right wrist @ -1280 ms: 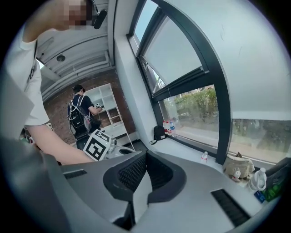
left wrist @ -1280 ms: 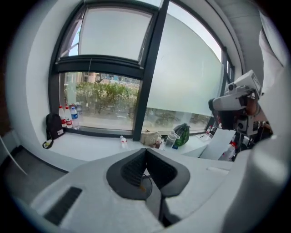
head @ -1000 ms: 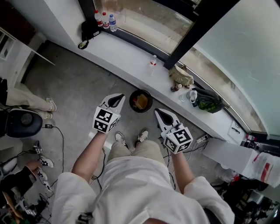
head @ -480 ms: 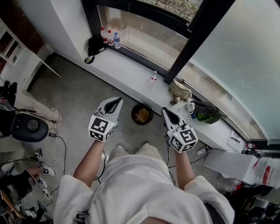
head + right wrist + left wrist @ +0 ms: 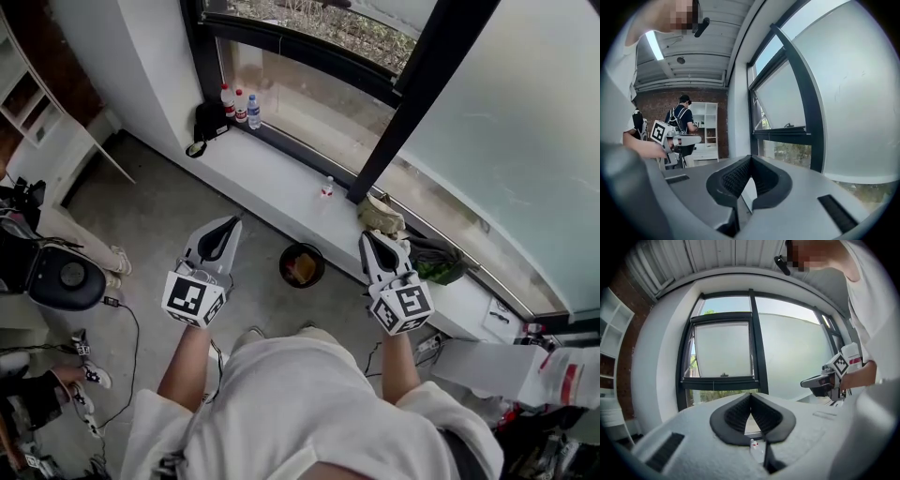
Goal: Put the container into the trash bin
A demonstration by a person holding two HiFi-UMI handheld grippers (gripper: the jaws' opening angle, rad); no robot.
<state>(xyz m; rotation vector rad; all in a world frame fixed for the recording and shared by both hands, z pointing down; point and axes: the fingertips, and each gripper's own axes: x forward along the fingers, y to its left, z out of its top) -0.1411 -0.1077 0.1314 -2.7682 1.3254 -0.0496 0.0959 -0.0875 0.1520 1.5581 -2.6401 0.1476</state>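
1. The left tool (image 5: 228,223) is clenched: in the left gripper view its dark pads (image 5: 740,412) meet at the tips with nothing between them.
2. The right tool (image 5: 367,235) is clenched too, and the right gripper view shows its ribbed pads (image 5: 736,177) closed on nothing.
3. Both tools are held out in front of the person, one on each side of the trash bin (image 5: 283,265) in the head view, well above it and touching nothing.
4. The trash bin is round and black. It stands on the grey floor (image 5: 159,197) just beside the front edge of the white window ledge (image 5: 281,173).
5. The container (image 5: 303,269) lies inside the trash bin, showing as a yellowish shape against the dark inside.
6. On the ledge, three bottles (image 5: 239,103) stand near its far left end, a small bottle (image 5: 326,187) stands by the black window post, and a tan bag (image 5: 380,216) lies further right.
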